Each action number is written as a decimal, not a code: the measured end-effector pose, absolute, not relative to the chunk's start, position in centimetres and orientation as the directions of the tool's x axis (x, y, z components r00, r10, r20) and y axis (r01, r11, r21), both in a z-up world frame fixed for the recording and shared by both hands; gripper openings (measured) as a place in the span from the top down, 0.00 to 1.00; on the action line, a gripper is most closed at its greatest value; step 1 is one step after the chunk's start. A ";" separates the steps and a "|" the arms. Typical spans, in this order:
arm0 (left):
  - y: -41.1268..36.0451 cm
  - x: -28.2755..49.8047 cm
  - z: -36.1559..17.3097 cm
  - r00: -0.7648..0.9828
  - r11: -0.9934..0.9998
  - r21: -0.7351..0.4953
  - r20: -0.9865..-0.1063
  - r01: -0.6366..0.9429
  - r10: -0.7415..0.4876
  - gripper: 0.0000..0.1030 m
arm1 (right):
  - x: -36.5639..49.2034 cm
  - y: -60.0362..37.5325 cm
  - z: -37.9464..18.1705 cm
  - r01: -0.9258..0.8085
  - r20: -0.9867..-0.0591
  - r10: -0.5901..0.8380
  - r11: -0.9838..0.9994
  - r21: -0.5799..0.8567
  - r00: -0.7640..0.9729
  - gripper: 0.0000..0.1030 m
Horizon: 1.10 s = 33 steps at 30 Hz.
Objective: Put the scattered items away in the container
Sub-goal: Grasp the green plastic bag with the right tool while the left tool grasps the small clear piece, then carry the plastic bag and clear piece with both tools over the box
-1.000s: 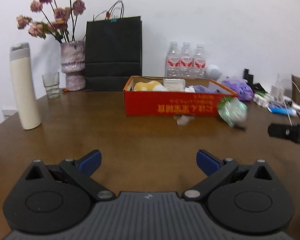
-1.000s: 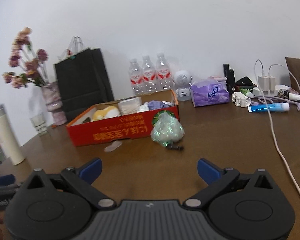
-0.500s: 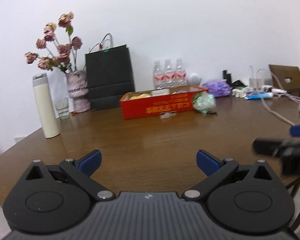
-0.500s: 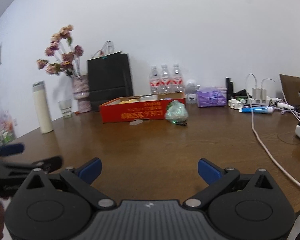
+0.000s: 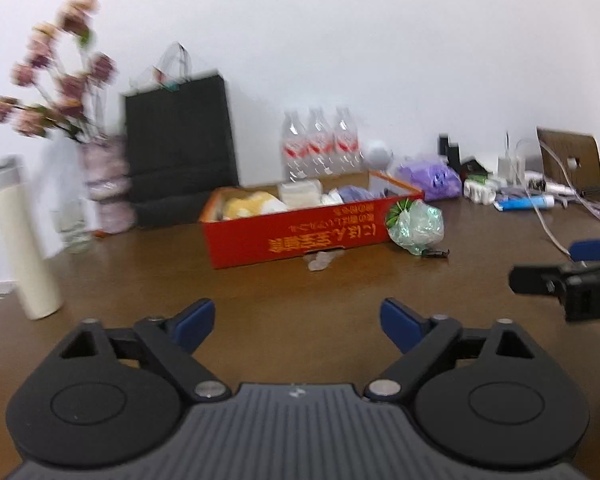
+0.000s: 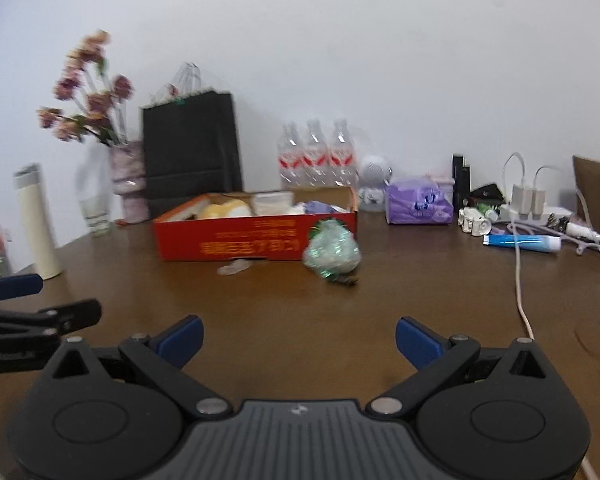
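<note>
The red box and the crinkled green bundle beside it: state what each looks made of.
The red open-topped box looks like printed cardboard: matte walls, stiff folded corners, brown inner edge. The crinkled green bundle resting against its front corner looks like thin shiny plastic film, translucent and glinting; blur leaves foil or cellophane open.

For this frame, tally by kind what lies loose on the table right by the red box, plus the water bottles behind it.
Crumpled green plastic bag: 1
Small pale wrapper scrap: 1
Small dark object beside the bag: 1
Water bottles: 3
Total: 6
</note>
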<state>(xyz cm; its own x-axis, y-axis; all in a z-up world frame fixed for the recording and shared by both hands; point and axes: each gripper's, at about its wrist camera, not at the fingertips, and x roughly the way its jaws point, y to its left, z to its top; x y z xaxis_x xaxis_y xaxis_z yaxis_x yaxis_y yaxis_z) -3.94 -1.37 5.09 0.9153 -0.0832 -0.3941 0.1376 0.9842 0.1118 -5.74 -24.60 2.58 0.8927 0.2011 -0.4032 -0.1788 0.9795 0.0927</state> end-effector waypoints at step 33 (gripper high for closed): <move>-3.3 3.7 7.2 0.915 0.989 0.064 -0.391 0.136 -0.101 0.95 | 7.8 -22.8 7.7 -0.223 -0.403 0.257 0.966 0.131 0.878 0.68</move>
